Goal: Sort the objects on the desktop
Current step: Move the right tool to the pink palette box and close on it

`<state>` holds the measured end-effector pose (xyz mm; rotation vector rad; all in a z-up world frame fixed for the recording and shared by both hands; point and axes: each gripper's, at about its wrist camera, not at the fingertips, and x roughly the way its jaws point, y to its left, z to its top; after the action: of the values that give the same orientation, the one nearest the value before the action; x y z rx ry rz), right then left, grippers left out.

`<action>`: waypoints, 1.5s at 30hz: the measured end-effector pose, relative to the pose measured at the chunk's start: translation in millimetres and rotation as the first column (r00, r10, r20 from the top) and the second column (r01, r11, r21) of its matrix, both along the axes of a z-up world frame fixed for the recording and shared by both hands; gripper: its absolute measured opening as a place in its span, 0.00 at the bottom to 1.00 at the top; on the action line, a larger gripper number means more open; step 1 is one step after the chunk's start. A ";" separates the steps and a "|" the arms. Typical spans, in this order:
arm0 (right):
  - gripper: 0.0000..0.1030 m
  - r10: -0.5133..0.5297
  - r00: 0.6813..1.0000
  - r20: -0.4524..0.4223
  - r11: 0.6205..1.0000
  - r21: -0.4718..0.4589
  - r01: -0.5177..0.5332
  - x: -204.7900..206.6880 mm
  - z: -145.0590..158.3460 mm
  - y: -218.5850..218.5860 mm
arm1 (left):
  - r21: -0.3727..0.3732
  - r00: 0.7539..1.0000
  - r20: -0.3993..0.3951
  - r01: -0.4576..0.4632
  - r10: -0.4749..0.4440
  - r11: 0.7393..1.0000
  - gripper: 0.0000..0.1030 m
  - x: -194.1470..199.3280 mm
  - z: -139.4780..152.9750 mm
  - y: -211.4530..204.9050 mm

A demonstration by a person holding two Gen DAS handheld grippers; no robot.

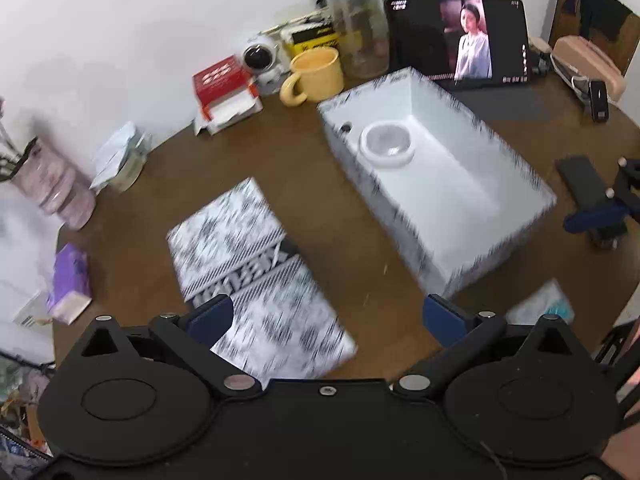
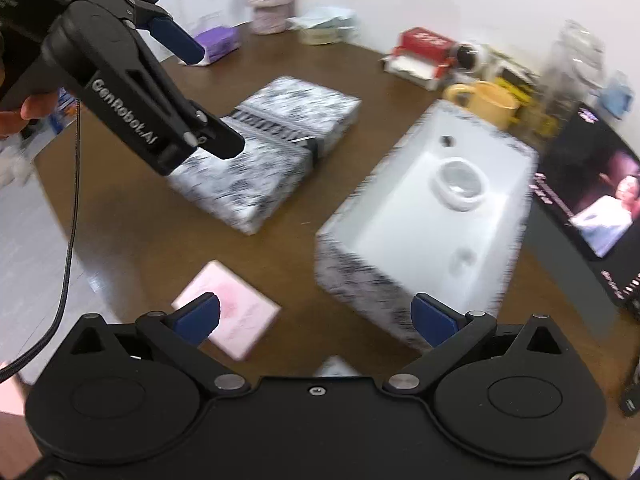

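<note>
Start at the left side of the table (image 1: 320,184): a purple packet (image 1: 68,280) lies near the edge, well apart from the work area. Your left tongs (image 1: 326,320) stand wide open and empty, hovering over the near end of the patterned lid (image 1: 256,264), which lies flat on the table beside its box. In the right wrist view the left tongs (image 2: 208,96) show above the same lid (image 2: 272,152), with no contact visible between them. Move to the centre: the open box (image 1: 440,184) has a white interior, and a small white jar (image 1: 386,144) sits inside it near the far end. Behind the box stand a yellow mug (image 1: 314,74) and a tablet (image 1: 458,38). Continue right: your right tongs (image 2: 316,320) are also spread open and hold nothing. A pink card (image 2: 230,312) lies on the table just ahead of the left finger, and the near corner of the box (image 2: 420,240) lies just ahead of the right finger. The step in hand appears to be loading loose items into the box, with one item already in. The next move probably calls for you to lower the right tongs onto the pink card, close on its edge, and carry it over the box wall. The card lies flat, so expect a thin, awkward grip.
</note>
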<state>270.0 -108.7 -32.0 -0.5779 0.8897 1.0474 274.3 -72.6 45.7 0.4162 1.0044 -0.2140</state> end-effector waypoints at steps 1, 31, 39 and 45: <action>1.00 0.019 1.000 -0.003 1.000 -0.002 -0.019 -5.7 -1.1 3.5 | 0.006 1.000 -0.004 -0.008 0.008 1.000 0.99 -7.3 -1.5 4.4; 1.00 0.622 0.781 -0.058 0.728 -0.325 -0.604 -57.6 -118.6 108.1 | 0.031 0.972 -0.168 -0.159 0.162 0.987 0.99 -100.5 -63.7 65.0; 1.00 0.686 0.721 -0.092 0.639 -0.399 -0.658 -59.6 -142.1 121.7 | 0.029 0.968 -0.181 -0.171 0.174 0.985 0.99 -101.0 -67.6 63.8; 0.95 0.705 0.695 -0.143 0.592 -0.421 -0.687 -54.9 -144.5 122.6 | 0.011 0.964 -0.194 -0.185 0.183 0.983 0.99 -100.1 -70.4 65.3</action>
<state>215.1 14.0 -176.5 -1.4273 0.8844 1.5426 174.2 -7.3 -24.7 0.2964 1.2270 -0.0917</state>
